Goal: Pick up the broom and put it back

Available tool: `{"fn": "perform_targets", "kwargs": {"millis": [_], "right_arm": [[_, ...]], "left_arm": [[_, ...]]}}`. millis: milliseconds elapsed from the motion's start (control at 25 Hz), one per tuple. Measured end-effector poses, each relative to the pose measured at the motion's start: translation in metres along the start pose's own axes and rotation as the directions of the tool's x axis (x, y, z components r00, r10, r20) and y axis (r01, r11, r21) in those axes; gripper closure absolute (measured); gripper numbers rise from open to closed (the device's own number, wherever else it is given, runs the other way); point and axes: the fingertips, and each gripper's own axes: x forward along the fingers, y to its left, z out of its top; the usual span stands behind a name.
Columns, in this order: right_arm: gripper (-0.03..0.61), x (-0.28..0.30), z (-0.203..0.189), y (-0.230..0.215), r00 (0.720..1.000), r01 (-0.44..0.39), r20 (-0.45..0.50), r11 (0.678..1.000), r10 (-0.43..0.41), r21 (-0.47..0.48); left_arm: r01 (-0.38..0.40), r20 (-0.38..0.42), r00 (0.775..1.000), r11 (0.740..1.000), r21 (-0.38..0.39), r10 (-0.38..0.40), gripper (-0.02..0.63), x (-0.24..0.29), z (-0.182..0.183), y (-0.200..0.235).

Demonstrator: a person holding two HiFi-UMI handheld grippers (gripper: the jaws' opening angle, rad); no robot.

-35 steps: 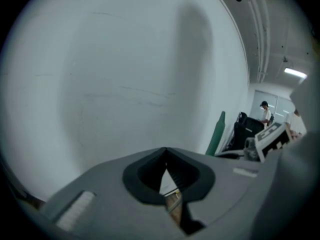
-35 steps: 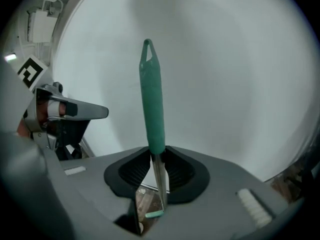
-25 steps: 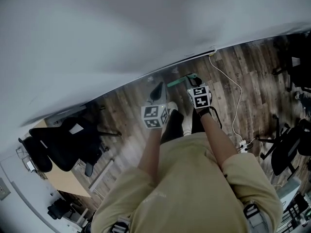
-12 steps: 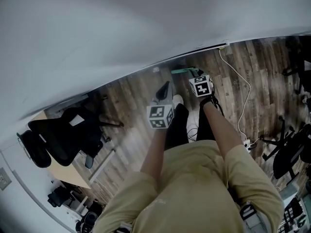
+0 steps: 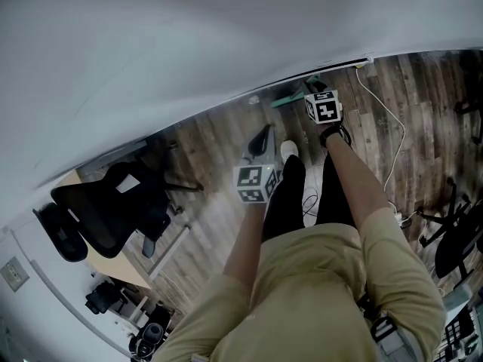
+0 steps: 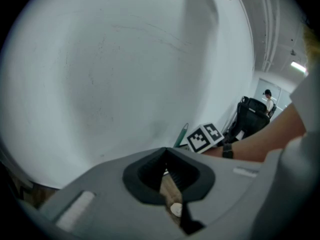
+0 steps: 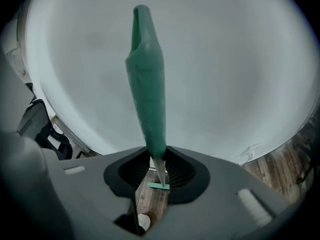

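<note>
Right tongs (image 7: 159, 176) pinching broom (image 7: 146, 89) at thin neck — single narrow grip, could swivel, slip, knock wall (image 5: 189, 44). Left tongs (image 6: 170, 184) slightly spread, empty — no backup hold.

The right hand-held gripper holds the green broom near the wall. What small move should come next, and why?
Probably lower the right hand-held gripper a little toward the floor: its jaws are closed on the green broom, close to the white wall, so it should rest there before release.

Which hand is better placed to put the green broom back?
Right. The right gripper grips the broom by its handle, close to the wall; the left gripper is empty.
</note>
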Motion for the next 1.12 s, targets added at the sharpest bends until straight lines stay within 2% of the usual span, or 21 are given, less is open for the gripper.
{"fn": "perform_targets", "kwargs": {"millis": [200,720,880,1120], "right_arm": [[0.48,0.02,0.024,-0.009,1.0,-0.011,0.018,1.0,0.011,0.016],[0.471,0.036,0.038,-0.015,0.998,-0.049,0.039,0.996,0.046,0.073],[0.381,0.037,0.044,-0.009,0.995,-0.086,0.062,0.994,0.082,0.066],[0.312,0.037,0.043,-0.013,0.995,-0.081,0.059,0.994,0.077,0.068]], "left_arm": [[0.022,-0.011,1.0,1.0,0.022,-0.022,0.614,0.008,-0.002,-0.008],[0.033,0.005,0.999,0.999,-0.011,-0.033,0.614,0.025,0.008,-0.004],[0.026,0.011,1.0,0.999,-0.023,-0.026,0.614,0.028,0.01,0.0],[0.019,0.011,1.0,0.999,-0.036,-0.019,0.614,0.028,0.012,0.002]]}}
